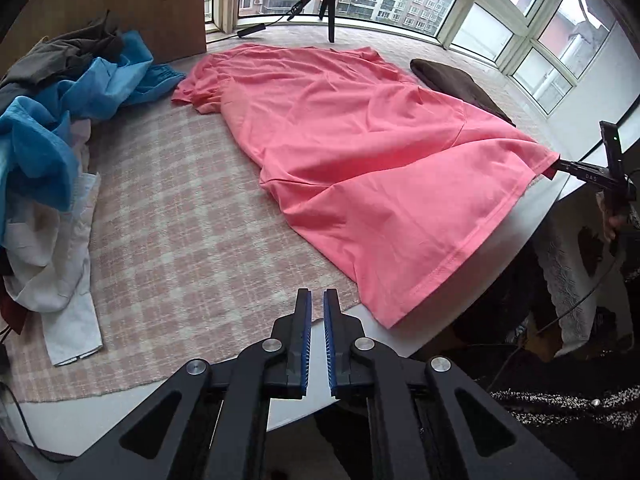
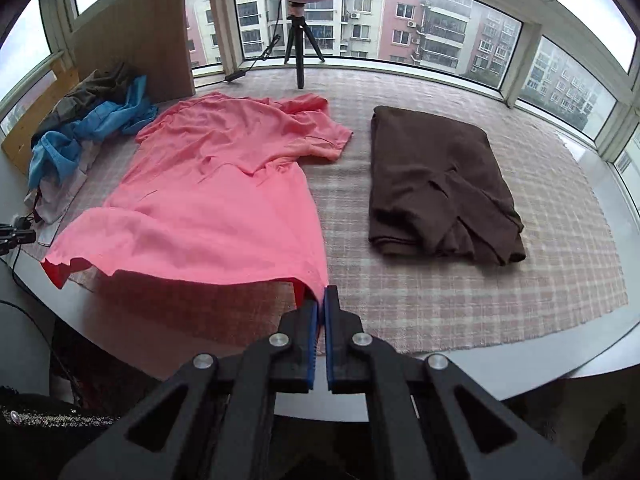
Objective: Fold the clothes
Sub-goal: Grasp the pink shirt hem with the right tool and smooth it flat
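Right gripper (image 2: 322,300) pinching the near hem corner of the coral-pink cotton T-shirt (image 2: 216,184), lifting that edge off the pink-and-cream checked woven cloth (image 2: 460,292) on the white table (image 2: 560,368). Left gripper (image 1: 317,304) nearly pressed together, a slim gap showing, holding nothing, hovering beside the other hem corner. Best to grab that corner too, keep the hem taut and level, then carry it evenly toward the collar. Thin, floppy jersey, prone to wrinkling. Neatly folded dark-brown garment (image 2: 436,184) lying alongside; rumpled blue-and-grey pile (image 1: 60,112) far left, possibly several pieces.
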A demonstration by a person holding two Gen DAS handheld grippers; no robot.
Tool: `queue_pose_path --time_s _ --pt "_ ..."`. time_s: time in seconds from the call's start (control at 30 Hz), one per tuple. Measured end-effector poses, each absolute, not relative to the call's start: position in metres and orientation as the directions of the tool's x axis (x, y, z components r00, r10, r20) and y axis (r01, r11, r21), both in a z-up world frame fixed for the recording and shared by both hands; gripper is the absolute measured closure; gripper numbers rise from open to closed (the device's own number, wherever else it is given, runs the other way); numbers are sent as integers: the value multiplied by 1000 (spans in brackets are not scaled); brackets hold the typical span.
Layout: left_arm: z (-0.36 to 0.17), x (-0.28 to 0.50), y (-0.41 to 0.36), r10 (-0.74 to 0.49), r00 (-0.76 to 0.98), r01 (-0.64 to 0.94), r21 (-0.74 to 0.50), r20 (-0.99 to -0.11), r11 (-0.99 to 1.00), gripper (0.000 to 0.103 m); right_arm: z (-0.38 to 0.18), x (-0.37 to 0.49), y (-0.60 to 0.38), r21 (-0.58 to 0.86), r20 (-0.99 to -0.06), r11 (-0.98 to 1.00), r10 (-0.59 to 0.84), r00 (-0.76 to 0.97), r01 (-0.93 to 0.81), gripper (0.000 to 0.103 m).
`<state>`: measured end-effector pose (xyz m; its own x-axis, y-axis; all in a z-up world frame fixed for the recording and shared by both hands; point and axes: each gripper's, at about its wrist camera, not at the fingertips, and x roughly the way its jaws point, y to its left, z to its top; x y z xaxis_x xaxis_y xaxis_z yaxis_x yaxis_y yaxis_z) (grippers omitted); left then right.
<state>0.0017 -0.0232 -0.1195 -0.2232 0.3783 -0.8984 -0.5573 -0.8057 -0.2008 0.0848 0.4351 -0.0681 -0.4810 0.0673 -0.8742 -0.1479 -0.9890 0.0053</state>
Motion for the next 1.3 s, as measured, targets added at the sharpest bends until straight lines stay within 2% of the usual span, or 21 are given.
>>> queue_pose_path --time_s 0.1,0.2,0.33,0.4,0.47,0.53,0.57,0.73,0.93,1.0,1.1,1.27,1.3 --pt "-138 12 -10 365 -206 -556 -198 -908 -807 95 -115 87 460 20 -910 -977 70 -408 -213 100" --pt "-153 23 3 380 -172 -563 -226 -909 -795 93 -148 77 463 26 -930 -978 53 -363 -208 100" --pt "-169 38 37 382 -136 -601 -230 -914 -765 82 -156 74 464 15 -932 -983 53 -359 -184 100" --pt "-176 40 50 373 -132 -606 -223 -918 -764 73 -154 72 463 9 -931 -987 52 -363 -163 100" --pt "-185 36 59 357 -135 -591 -214 -924 -778 73 -152 69 463 7 -929 -989 48 -367 -147 100" --pt "-194 31 65 340 -136 -576 -205 -931 -791 80 -152 67 465 7 -927 -991 44 -374 -135 100" --pt "-199 28 67 331 -135 -569 -200 -934 -798 103 -151 67 466 9 -926 -991 41 -376 -130 100" --pt "-192 22 48 328 -164 -529 -198 -931 -825 103 -146 66 472 24 -916 -993 26 -400 -120 100" --pt "-115 46 -71 274 -342 -346 -151 -899 -926 103 -115 76 447 107 -875 -992 -64 -479 -62 100" --pt "-115 46 -83 305 -321 -316 -203 -897 -927 103 -110 78 431 99 -867 -995 -76 -493 -22 100" --pt "-145 35 -47 294 -287 -336 -191 -912 -922 103 -114 74 423 61 -875 -998 -52 -481 -3 100" --pt "-194 28 27 352 -204 -428 -240 -913 -871 77 -120 69 438 31 -890 -999 -16 -455 -25 100" --pt "-203 27 36 343 -198 -438 -230 -918 -869 75 -121 70 441 29 -892 -999 -12 -451 -31 100"
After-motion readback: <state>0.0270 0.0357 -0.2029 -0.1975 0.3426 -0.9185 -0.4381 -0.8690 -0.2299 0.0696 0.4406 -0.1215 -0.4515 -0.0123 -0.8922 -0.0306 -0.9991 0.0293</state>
